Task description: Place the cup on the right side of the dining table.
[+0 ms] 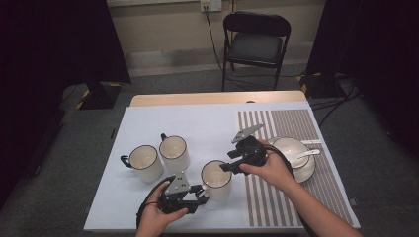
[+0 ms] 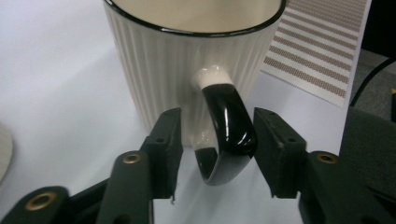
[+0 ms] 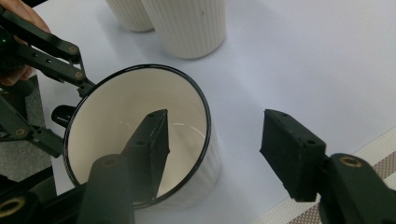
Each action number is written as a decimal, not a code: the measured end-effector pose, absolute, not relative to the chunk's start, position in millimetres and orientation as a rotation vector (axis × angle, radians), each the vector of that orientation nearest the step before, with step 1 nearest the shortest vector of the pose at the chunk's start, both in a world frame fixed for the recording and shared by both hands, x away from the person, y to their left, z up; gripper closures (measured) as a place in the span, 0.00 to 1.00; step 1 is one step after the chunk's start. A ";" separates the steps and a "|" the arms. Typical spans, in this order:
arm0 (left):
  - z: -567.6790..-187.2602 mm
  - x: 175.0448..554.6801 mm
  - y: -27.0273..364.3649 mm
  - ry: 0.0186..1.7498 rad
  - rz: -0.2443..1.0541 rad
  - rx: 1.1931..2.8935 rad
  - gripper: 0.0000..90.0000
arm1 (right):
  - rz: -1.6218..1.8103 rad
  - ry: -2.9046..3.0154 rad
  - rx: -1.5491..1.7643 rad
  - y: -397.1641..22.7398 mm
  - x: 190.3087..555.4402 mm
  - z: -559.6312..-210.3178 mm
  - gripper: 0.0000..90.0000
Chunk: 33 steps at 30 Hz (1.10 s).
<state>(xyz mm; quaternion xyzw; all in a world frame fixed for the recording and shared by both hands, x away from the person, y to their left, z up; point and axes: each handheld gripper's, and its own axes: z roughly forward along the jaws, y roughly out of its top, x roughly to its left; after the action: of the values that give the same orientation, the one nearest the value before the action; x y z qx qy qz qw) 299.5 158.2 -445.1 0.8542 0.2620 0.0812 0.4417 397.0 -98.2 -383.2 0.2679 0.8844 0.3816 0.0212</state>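
1. The table (image 1: 148,118) carries a mug (image 1: 216,178) near its front edge, between both grippers; two more mugs (image 1: 159,157) stand left of it.
2. The right gripper (image 3: 212,149) straddles the mug's rim, one jaw inside, one outside, not yet pinching.
3. The left gripper (image 2: 217,149) brackets the handle (image 2: 227,126), jaws narrow but clear of it.
4. Judged step: securing the mug. Next, both must close squarely before any lift.

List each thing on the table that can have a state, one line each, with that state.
Near mug: upright, empty, handle between left jaws, rim straddled by right jaws.
Two far mugs: upright, empty.
Bowl: upright on plate, spoon in it.
Left gripper: open.
Right gripper: open.
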 end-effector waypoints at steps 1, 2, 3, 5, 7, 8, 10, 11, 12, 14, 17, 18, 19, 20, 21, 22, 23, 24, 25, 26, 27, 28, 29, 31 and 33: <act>-445.1 299.5 158.2 0.650 0.202 2.120 0.62 | 1.183 2.742 0.831 -98.2 397.0 -383.2 0.47; -443.5 299.5 159.5 0.640 0.198 2.112 0.64 | 1.150 2.748 0.854 -97.0 397.4 -384.8 0.49; -443.1 299.3 159.2 0.642 0.191 2.101 0.65 | 1.138 2.756 0.860 -96.8 397.7 -385.5 0.49; -443.0 299.3 159.2 0.640 0.194 2.093 0.68 | 1.120 2.765 0.890 -96.2 398.1 -387.0 0.50; -443.2 299.4 158.7 0.639 0.190 2.090 0.68 | 1.109 2.767 0.903 -95.7 398.6 -388.2 0.51; -443.5 299.6 159.2 0.635 0.198 2.093 0.69 | 1.098 2.766 0.921 -95.2 399.4 -389.4 0.54; -443.7 299.8 159.6 0.638 0.197 2.089 0.70 | 1.097 2.765 0.932 -94.8 399.5 -389.6 0.55; -443.6 299.6 159.7 0.642 0.199 2.089 0.71 | 1.096 2.770 0.938 -94.7 400.8 -390.1 0.57; -443.8 299.6 159.4 0.641 0.199 2.086 0.71 | 1.096 2.767 0.946 -94.2 401.0 -390.0 0.59; -443.6 299.6 159.3 0.646 0.207 2.090 0.72 | 1.093 2.776 0.946 -93.5 401.7 -389.9 0.61; -443.6 299.7 159.2 0.656 0.204 2.087 0.73 | 1.079 2.782 0.962 -91.2 401.6 -390.6 0.64; -443.5 299.5 159.1 0.658 0.204 2.086 0.73 | 1.075 2.778 0.964 -90.4 401.6 -390.9 0.65; -443.5 299.5 159.1 0.658 0.204 2.086 0.73 | 1.075 2.778 0.964 -90.4 401.6 -390.9 0.65; -443.3 299.0 158.8 0.659 0.209 2.087 0.74 | 1.065 2.784 0.967 -88.7 401.2 -390.8 0.68; -443.0 298.5 158.6 0.661 0.211 2.089 0.74 | 1.058 2.784 0.969 -87.7 400.9 -390.8 0.68; -443.0 298.2 158.5 0.661 0.212 2.089 0.75 | 1.052 2.784 0.971 -86.8 400.8 -391.0 0.70; -442.8 297.9 158.1 0.662 0.214 2.087 0.76 | 1.048 2.787 0.975 -86.0 400.4 -391.1 0.70; -442.5 297.9 158.0 0.662 0.214 2.089 0.76 | 1.038 2.788 0.969 -84.9 400.0 -391.5 0.71; -442.4 297.9 157.8 0.660 0.211 2.086 0.77 | 1.031 2.791 0.968 -83.8 399.4 -391.8 0.72; -442.4 297.8 157.8 0.660 0.211 2.086 0.77 | 1.028 2.790 0.962 -82.8 399.1 -392.6 0.73; -442.4 297.8 157.8 0.660 0.211 2.086 0.77 | 1.023 2.793 0.967 -82.0 398.4 -393.1 0.74; -442.5 297.7 157.8 0.661 0.209 2.084 0.77 | 1.023 2.793 0.967 -82.0 398.4 -393.1 0.74; -442.4 297.3 157.3 0.663 0.213 2.085 0.78 | 1.019 2.799 0.960 -80.4 397.6 -393.9 0.76; -442.2 297.2 157.2 0.664 0.213 2.086 0.78 | 1.012 2.798 0.955 -79.5 397.2 -394.3 0.77; -442.4 297.0 157.2 0.668 0.211 2.082 0.78 | 1.006 2.797 0.952 -78.7 397.2 -394.5 0.78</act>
<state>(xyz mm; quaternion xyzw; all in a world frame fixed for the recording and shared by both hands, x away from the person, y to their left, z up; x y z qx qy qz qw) 297.0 157.2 -442.4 0.8439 0.2708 0.0856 0.4552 397.2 -78.7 -394.5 0.3050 0.8961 0.3223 0.0104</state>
